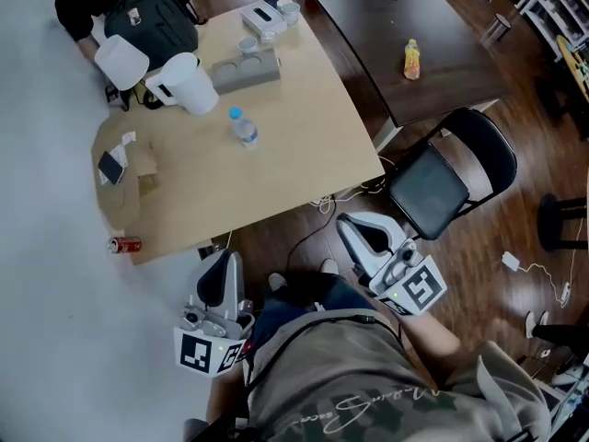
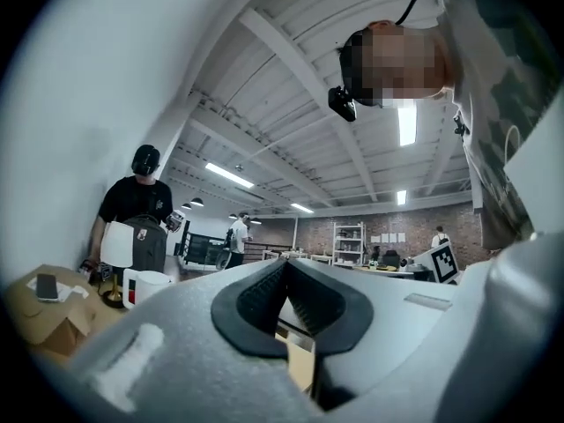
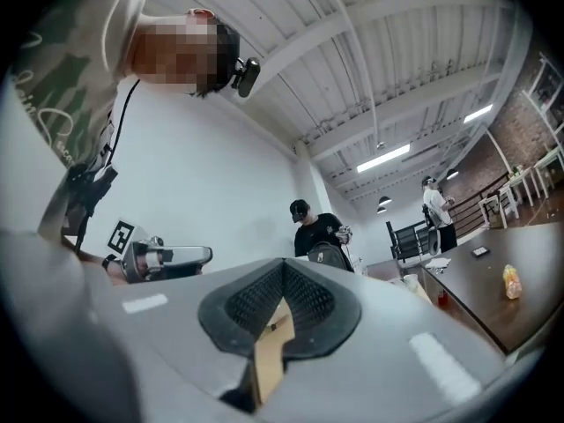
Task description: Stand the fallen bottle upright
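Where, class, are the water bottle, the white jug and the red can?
water bottle (image 1: 245,133), head view, on its clear body.
white jug (image 1: 189,86), head view, on its side wall.
red can (image 1: 126,244), head view, on its side.

I see a light wooden table (image 1: 285,168) carrying a clear bottle (image 1: 244,129), upright near its middle. Just behind it is a white jug (image 1: 187,83), then a grey tray (image 1: 245,68) of cups and a white box (image 1: 265,17) at the far edge. A cardboard box (image 1: 129,187) sits at the left. On the dark table (image 1: 451,58) beside it stands an orange bottle (image 1: 411,60).
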Available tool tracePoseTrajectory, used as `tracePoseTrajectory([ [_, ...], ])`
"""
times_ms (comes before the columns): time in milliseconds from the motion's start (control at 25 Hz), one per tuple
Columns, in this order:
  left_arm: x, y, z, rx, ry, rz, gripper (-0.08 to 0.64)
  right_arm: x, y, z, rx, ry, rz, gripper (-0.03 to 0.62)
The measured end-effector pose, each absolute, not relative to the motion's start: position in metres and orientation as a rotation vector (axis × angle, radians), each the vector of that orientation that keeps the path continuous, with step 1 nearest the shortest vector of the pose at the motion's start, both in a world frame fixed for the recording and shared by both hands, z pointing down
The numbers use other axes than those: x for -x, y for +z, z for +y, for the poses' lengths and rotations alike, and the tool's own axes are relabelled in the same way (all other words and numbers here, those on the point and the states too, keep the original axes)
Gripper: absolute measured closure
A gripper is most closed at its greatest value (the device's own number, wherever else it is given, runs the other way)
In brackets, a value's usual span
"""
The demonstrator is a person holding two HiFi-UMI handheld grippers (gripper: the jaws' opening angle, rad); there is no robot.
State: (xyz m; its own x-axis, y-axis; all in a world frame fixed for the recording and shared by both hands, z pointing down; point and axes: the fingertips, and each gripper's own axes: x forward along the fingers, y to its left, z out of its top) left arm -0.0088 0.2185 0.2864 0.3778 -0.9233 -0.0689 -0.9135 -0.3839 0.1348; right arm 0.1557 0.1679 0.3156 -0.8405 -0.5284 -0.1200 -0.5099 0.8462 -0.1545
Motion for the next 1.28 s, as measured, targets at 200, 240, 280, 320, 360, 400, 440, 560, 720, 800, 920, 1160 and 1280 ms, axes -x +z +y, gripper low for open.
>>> tracePoseTrajectory([
  [200,0.016,0.285,0.233,-2.515,-0.243,-1.670,0.555,-0.126,0.309,0.197,0.801,-0.079,2.922,0.588],
  [240,0.022,0.285,0.236,-2.512,-0.227,-1.690,0.555,-0.116,0.307,0.201,0.784,-0.059,2.936,0.588],
  [280,0.028,0.285,0.240,-2.509,-0.208,-1.711,0.555,-0.107,0.305,0.205,0.769,-0.053,2.946,0.588],
  [320,0.035,0.287,0.243,-2.503,-0.193,-1.729,0.555,-0.098,0.304,0.208,0.757,-0.055,2.956,0.589],
  [360,0.041,0.289,0.246,-2.494,-0.183,-1.744,0.555,-0.090,0.304,0.211,0.750,-0.055,2.969,0.589],
  [400,0.047,0.292,0.250,-2.483,-0.183,-1.757,0.555,-0.082,0.305,0.214,0.747,-0.055,2.985,0.589],
  [440,0.053,0.294,0.253,-2.472,-0.190,-1.769,0.555,-0.076,0.306,0.217,0.745,-0.053,3.002,0.589],
  [560,0.067,0.289,0.263,-2.455,-0.260,-1.833,0.555,-0.065,0.308,0.222,0.737,-0.055,3.020,0.588],
  [720,0.069,0.281,0.269,-2.458,-0.335,-1.845,0.555,-0.062,0.309,0.226,0.731,-0.011,3.029,0.589],
  [800,0.071,0.281,0.266,-2.450,-0.330,-1.835,0.555,-0.059,0.309,0.222,0.757,-0.020,3.034,0.589],
  [920,0.087,0.282,0.266,-2.418,-0.313,-1.868,0.555,-0.046,0.311,0.221,0.777,-0.058,3.031,0.588],
  [1160,0.101,0.284,0.272,-2.382,-0.345,-1.901,0.557,-0.028,0.313,0.228,0.696,0.002,3.066,0.589],
  [1280,0.101,0.285,0.275,-2.371,-0.347,-1.904,0.555,-0.025,0.311,0.232,0.672,0.010,3.065,0.589],
])
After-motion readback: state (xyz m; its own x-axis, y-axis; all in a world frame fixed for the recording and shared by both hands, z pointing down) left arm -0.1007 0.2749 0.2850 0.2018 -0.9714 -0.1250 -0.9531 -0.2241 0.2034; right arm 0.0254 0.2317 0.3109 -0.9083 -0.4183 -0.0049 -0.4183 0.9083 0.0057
